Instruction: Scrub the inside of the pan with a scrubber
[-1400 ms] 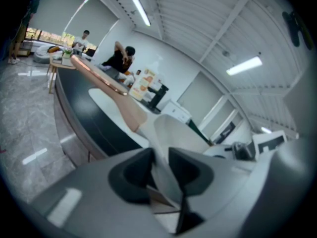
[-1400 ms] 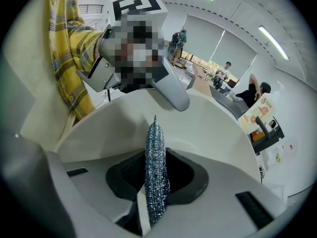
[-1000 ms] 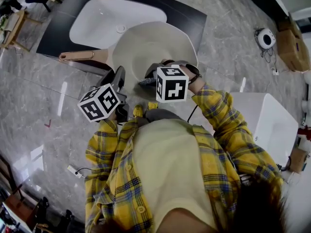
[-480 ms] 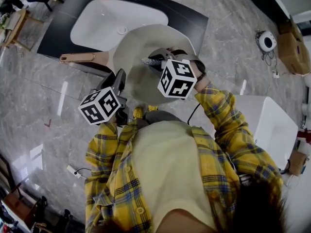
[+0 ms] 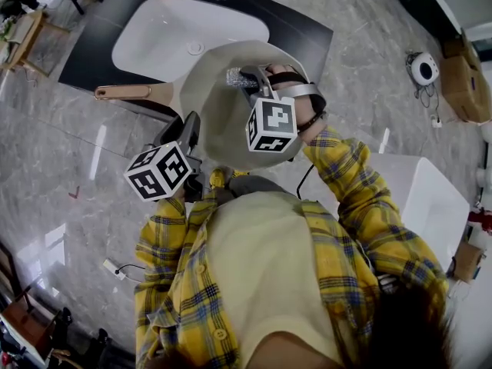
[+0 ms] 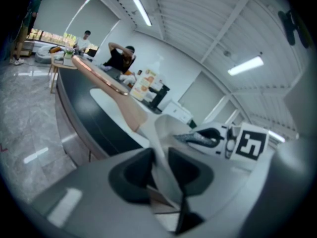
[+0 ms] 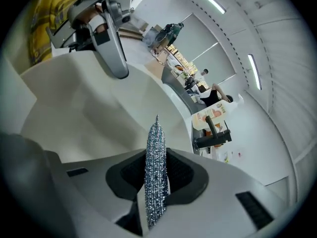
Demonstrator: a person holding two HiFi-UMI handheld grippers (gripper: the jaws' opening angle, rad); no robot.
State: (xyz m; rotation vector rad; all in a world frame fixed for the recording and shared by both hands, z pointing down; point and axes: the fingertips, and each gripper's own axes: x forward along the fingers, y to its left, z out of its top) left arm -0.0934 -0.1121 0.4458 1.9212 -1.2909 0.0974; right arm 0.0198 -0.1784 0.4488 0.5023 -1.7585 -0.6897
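Note:
A cream pan (image 5: 223, 102) with a copper-pink handle (image 5: 123, 92) is held tilted over the counter's edge. My left gripper (image 5: 187, 129) is shut on the pan's near rim; in the left gripper view the thin pan wall (image 6: 148, 133) runs between the pads of the left gripper (image 6: 159, 165). My right gripper (image 5: 250, 79) is shut on a silver mesh scrubber (image 5: 237, 77), which lies against the far inner side of the pan. In the right gripper view the scrubber (image 7: 156, 167) stands upright between the jaws, over the pan's inside (image 7: 94, 113).
A white sink basin (image 5: 181, 33) is set in a dark countertop (image 5: 304, 29) behind the pan. A white box-like unit (image 5: 430, 198) stands on the floor at right, with cardboard boxes (image 5: 465, 75) and a small round white device (image 5: 421, 68) beyond it. People sit far off.
My right gripper has carried the scrubber from the pan's near side across its inside toward the far rim. The left gripper and the pan have stayed almost still.

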